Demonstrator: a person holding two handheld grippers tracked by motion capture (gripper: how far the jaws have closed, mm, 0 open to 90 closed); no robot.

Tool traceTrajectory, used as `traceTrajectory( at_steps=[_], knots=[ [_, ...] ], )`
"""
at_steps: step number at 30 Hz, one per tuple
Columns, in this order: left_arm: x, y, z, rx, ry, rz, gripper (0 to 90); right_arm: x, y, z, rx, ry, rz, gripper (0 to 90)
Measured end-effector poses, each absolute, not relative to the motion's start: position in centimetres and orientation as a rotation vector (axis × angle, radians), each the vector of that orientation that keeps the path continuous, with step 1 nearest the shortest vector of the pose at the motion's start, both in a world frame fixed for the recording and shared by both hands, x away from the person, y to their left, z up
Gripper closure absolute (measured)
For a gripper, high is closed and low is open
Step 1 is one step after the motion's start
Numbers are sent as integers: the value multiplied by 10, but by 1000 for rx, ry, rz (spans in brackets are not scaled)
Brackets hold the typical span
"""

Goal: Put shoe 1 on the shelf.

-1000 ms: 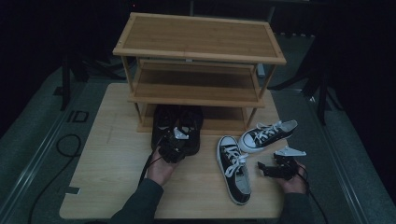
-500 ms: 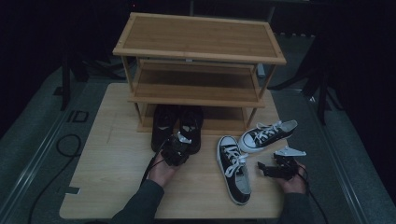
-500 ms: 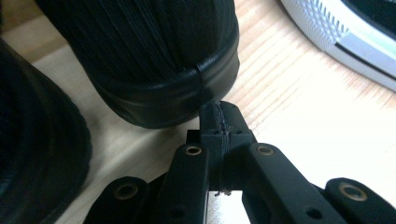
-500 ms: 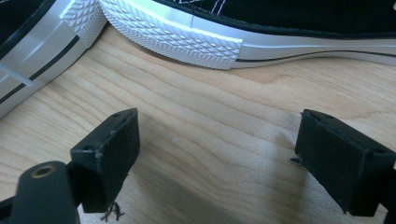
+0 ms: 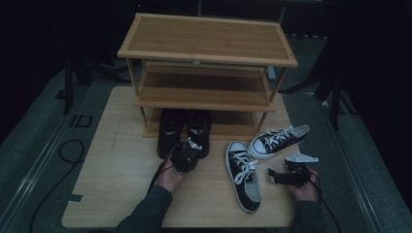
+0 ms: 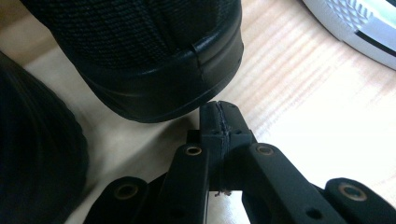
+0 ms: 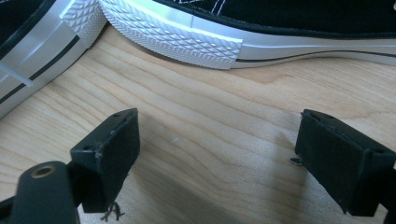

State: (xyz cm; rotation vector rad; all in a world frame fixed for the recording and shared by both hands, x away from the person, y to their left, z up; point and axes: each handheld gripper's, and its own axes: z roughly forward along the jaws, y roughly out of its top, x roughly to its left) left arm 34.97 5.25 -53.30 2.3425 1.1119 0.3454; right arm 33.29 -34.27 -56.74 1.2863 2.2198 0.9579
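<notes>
A pair of black shoes point(image 5: 171, 131) stands side by side with the toes in the bottom level of a wooden shoe rack point(image 5: 204, 53). My left gripper point(image 5: 189, 149) is shut and holds nothing. Its tips point(image 6: 219, 114) sit just behind the heel of the right black shoe point(image 6: 159, 70), touching or nearly so. Two black-and-white sneakers lie on the table: one point(image 5: 243, 174) points toward the person, the other point(image 5: 278, 140) lies slanted by the rack's right leg. My right gripper point(image 5: 272, 175) rests open on the table, its jaws point(image 7: 217, 154) wide apart and empty, facing a sneaker's white toe cap point(image 7: 187, 37).
The light wooden table point(image 5: 121, 184) has free room at its left and front. The rack's middle and top shelves are bare. A black cable point(image 5: 68, 150) loops on the floor at the left. The second black shoe point(image 6: 37, 154) is close on the left gripper's left.
My left gripper has eased back slightly toward the person, off the black shoes' heels. The right gripper and the sneakers have stayed put.
</notes>
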Motion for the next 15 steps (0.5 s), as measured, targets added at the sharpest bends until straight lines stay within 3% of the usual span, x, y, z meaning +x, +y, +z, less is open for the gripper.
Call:
traceTrajectory(
  at_steps=[15],
  knots=[
    [385,37,-532,2353,1185,425,894,333,-343,-567,1286,2220,958,139]
  ],
)
